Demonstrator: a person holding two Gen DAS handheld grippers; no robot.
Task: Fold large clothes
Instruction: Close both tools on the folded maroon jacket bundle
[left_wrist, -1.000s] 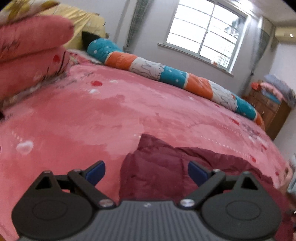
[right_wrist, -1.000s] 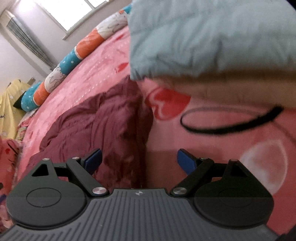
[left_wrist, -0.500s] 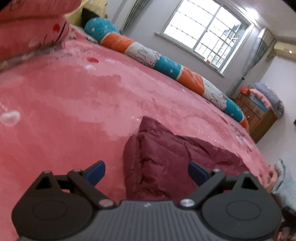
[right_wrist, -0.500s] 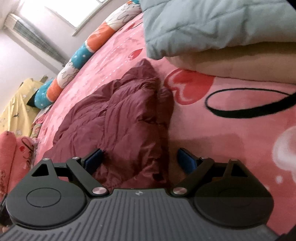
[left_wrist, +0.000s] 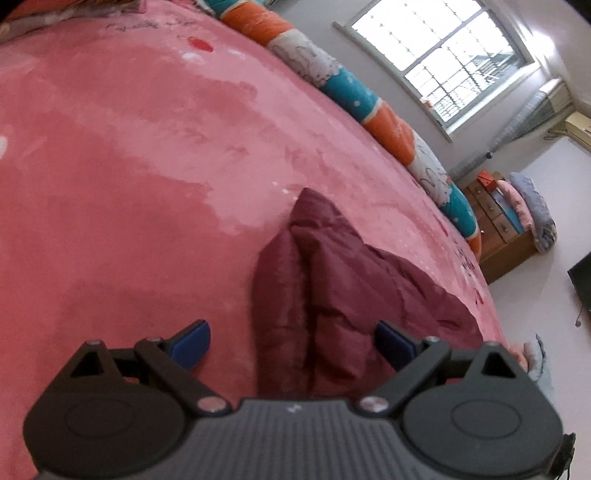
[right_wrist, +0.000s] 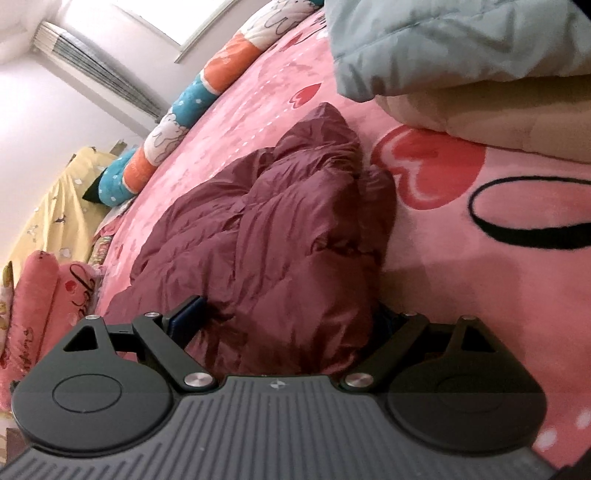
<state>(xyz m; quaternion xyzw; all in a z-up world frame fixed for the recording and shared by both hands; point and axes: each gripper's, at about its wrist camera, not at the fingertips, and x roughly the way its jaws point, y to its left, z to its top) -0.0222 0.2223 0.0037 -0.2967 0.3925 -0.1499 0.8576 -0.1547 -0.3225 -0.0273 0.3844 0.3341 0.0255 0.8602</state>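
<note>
A dark maroon puffer jacket (left_wrist: 332, 288) lies crumpled on the pink bed cover (left_wrist: 129, 147). In the left wrist view its near end sits between the blue pads of my left gripper (left_wrist: 293, 341), which stands open just above it. In the right wrist view the same jacket (right_wrist: 266, 236) bulges up between the fingers of my right gripper (right_wrist: 291, 317). That gripper is open, its jaws wide apart, with the right pad mostly hidden behind the fabric.
A long orange, teal and white bolster (left_wrist: 354, 96) runs along the far edge of the bed under a window (left_wrist: 443, 62). A folded pale blue and beige quilt stack (right_wrist: 480, 66) lies right of the jacket. Pink pillows (right_wrist: 33, 306) sit at far left. A wooden dresser (left_wrist: 495, 225) stands beyond the bed.
Both grippers have moved closer to the jacket and tilted. The jacket now fills the gap between the right gripper's fingers, and the left gripper centres over its end.
</note>
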